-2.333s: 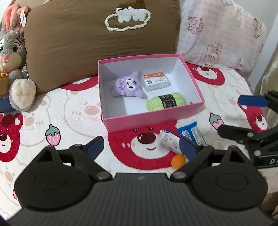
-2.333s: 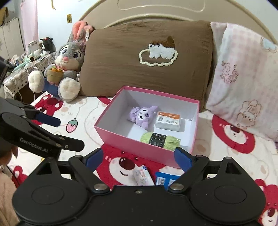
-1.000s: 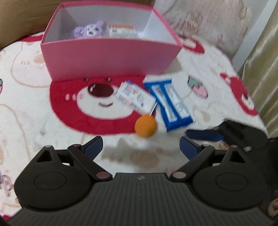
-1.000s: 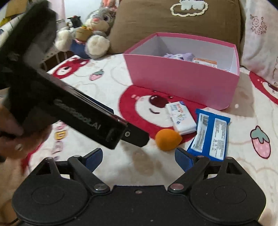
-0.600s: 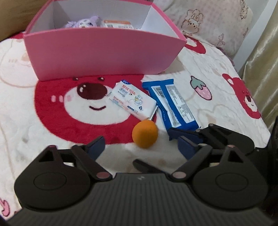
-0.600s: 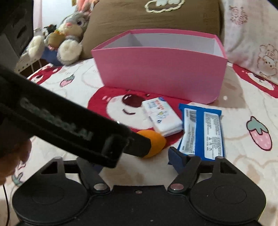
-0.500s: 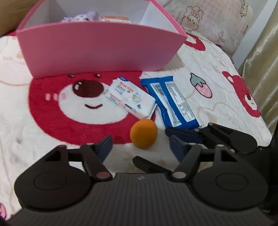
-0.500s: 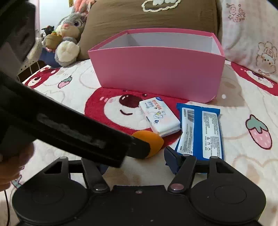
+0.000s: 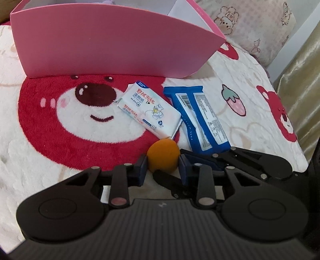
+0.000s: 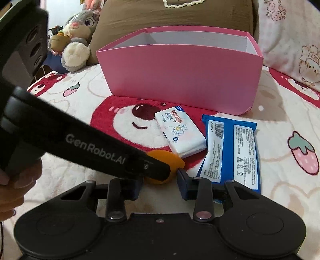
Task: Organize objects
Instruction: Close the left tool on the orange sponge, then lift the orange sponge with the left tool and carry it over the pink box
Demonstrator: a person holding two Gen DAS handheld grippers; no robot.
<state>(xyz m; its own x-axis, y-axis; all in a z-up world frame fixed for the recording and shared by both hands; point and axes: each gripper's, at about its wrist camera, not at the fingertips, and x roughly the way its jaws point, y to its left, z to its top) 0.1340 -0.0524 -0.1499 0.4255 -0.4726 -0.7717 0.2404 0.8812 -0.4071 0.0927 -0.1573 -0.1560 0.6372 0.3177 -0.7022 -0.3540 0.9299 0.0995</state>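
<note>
Your left hand-held gripper [image 9: 163,167] has the orange ball [image 9: 163,155] between its blue pads, both pads touching its sides; the jaws are closing on it. Your right hand-held gripper [image 10: 159,183] is down at the same ball [image 10: 168,159] and its jaws are closing too, with its right pad touching the ball (whether the left pad touches cannot be told, since the left gripper's finger crosses in front of it).

The ball lies on the bed blanket [image 9: 40,160], at the lower edge of a red bear-face print. Just beyond it: a white wet-wipe packet [image 9: 149,112], and beside that a blue snack wrapper [image 9: 200,118] lying printed side up. The pink box [image 9: 112,44] stands open behind them. From the right wrist view, a grey plush rabbit [image 10: 78,36] leans by a brown pillow [image 10: 180,16].
</note>
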